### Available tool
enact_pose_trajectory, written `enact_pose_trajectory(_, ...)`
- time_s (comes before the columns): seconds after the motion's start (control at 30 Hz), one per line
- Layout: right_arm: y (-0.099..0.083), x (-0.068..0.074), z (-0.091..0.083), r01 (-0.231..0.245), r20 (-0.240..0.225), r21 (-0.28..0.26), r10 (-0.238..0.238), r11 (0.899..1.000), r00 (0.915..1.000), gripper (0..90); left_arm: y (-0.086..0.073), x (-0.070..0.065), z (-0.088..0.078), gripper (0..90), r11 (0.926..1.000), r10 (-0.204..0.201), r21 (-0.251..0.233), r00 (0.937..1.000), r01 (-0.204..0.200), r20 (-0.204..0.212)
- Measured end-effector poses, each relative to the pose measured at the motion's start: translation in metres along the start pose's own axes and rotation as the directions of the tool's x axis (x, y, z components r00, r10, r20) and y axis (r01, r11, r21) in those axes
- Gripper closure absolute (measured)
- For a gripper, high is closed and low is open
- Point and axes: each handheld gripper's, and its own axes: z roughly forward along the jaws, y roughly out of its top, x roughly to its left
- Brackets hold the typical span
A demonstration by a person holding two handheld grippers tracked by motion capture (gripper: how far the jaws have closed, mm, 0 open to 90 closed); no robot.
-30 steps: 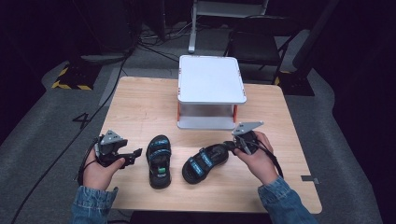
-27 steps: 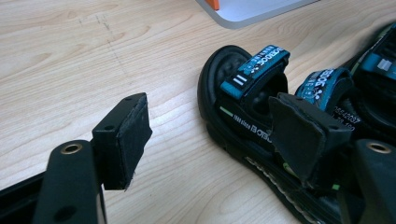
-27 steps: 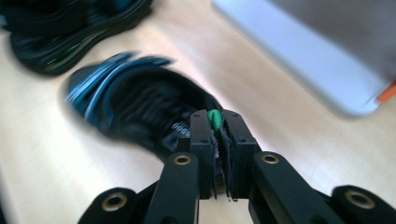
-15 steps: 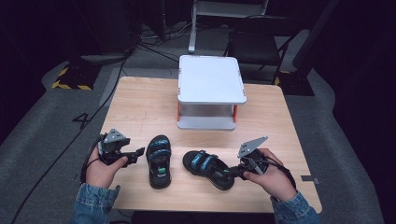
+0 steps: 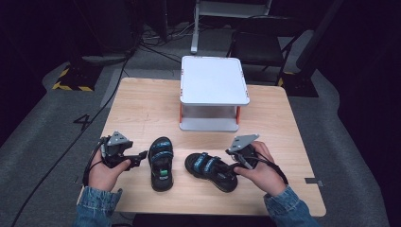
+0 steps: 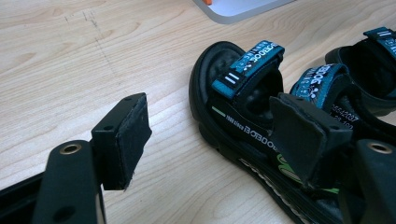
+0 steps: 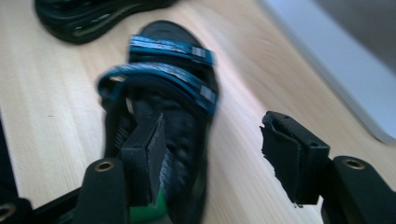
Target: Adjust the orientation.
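Black rubber and teal webbing make up the pair I am working with, and the white two-tier stand at the middle of the worktop is my marker for everything. Both sandals lie on the near side of that stand, soles down, well apart from it. The right sandal sits below the stand's right half, lying at a slant, its heel end towards my right gripper. Those jaws have just been opening and now stand released: in the right gripper view one pad hangs over the footbed and the other over bare wood beside the sole, pressing on nothing. I judge the shoe lies there because I have just set it down beside its mate.

The left sandal lies below the stand's left edge, lengthwise towards the stand. My left gripper waits just beside it, on the side away from the other shoe, jaws apart and empty; in the left gripper view one pad hangs over wood and the other is in front of the sandal's side wall. I take that as readiness to steady or nudge this shoe into line.

Each sandal has a thick black sole, a ridged footbed and teal straps with white lettering; green shows near the heel.
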Motion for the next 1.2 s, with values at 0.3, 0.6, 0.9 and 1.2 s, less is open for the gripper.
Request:
enact_pose_trajectory(0.3, 0.028, 0.008, 0.041, 0.284, -0.041, 0.018, -0.283, 0.959, 0.9582, 66.3, -0.004, 0.004, -0.003, 28.4, 0.9998, -0.018, -0.002, 0.9998, 0.018, -0.006)
enact_pose_trajectory(0.6, 0.053, 0.014, 0.055, 0.152, 0.086, -0.023, -0.149, 0.988, 0.9850, 75.9, -0.007, 0.005, -0.005, 28.4, 0.9998, -0.022, -0.005, 0.9997, 0.022, -0.011)
enact_pose_trajectory(0.9, 0.082, 0.023, 0.085, 0.031, 0.134, -0.058, -0.023, 0.998, 0.9907, 74.0, -0.009, 0.013, -0.012, 28.7, 0.9987, -0.044, -0.027, 0.9984, 0.043, -0.036)
enact_pose_trajectory(1.2, 0.085, 0.029, 0.091, 0.024, 0.194, -0.092, -0.005, 0.995, 0.9810, 74.9, -0.008, 0.016, -0.014, 28.7, 0.9971, -0.065, -0.042, 0.9972, 0.063, -0.036)
